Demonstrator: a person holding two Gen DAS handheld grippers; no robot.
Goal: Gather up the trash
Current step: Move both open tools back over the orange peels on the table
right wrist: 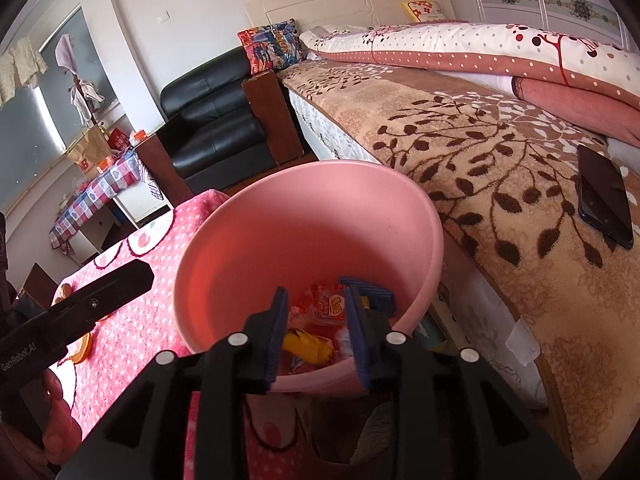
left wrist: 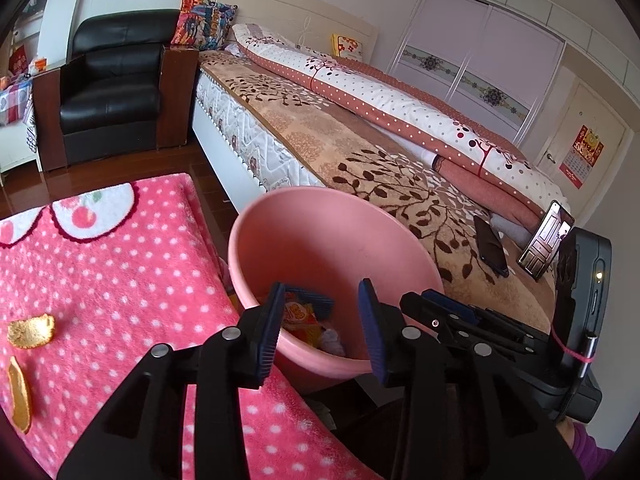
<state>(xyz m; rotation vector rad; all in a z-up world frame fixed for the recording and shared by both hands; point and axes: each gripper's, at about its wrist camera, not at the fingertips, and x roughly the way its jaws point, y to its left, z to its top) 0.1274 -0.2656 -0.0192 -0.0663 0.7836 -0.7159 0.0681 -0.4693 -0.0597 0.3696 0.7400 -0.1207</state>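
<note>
I hold both grippers, left [left wrist: 322, 326] and right [right wrist: 316, 334], released, empty | over pink bin [right wrist: 280, 208] for dropping | 2 peels [left wrist: 32, 330] remain

Both wrist cams tilted down, close over pink bin [left wrist: 320, 240] [right wrist: 304, 220]; shared: bin, bed [left wrist: 360, 152] [right wrist: 480, 152], armchair [left wrist: 116, 80] [right wrist: 216, 120].

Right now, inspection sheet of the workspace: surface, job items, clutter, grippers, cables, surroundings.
Surface: pink polka-dot blanket, bare apart from the peels.
Job's things: pink bin holds wrappers; two orange peels lie on the blanket.
Clutter: two phones on the bed.
Grippers: left gripper and right gripper both open over the bin, nothing between the pads.
Cables: nothing seen.
Surroundings: bed, black armchair, wardrobe.
</note>
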